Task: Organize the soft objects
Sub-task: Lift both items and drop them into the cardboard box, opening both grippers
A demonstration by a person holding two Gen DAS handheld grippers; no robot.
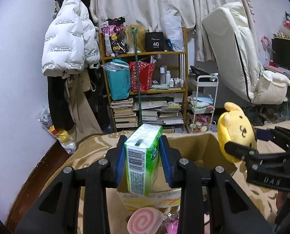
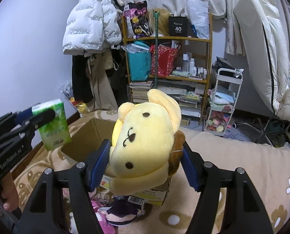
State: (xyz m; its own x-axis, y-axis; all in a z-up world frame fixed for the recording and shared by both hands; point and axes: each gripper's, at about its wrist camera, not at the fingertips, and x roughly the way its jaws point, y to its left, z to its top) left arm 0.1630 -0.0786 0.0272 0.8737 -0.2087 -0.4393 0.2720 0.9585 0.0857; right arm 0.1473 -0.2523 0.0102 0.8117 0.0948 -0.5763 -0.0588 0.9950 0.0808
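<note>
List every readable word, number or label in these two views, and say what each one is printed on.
"40": black box on the top shelf.
"6 922868 289158": barcode on the green tissue pack clamped in the left gripper.
"GenRobot.AI": body of the left gripper, seen from the right wrist.
"The only leading fashion art": repeated on the white puffer jacket.
Small print on the tissue pack and the cardboard box label: too blurred to read.

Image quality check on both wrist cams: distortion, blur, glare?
Left wrist: heavy fisheye bending and dark corner vignette; tissue pack sharp in the left gripper, barcode legible, no glare. Right wrist: same distortion; yellow plush sharp in the right gripper; left gripper's tip slightly blurred at frame edge.
</note>
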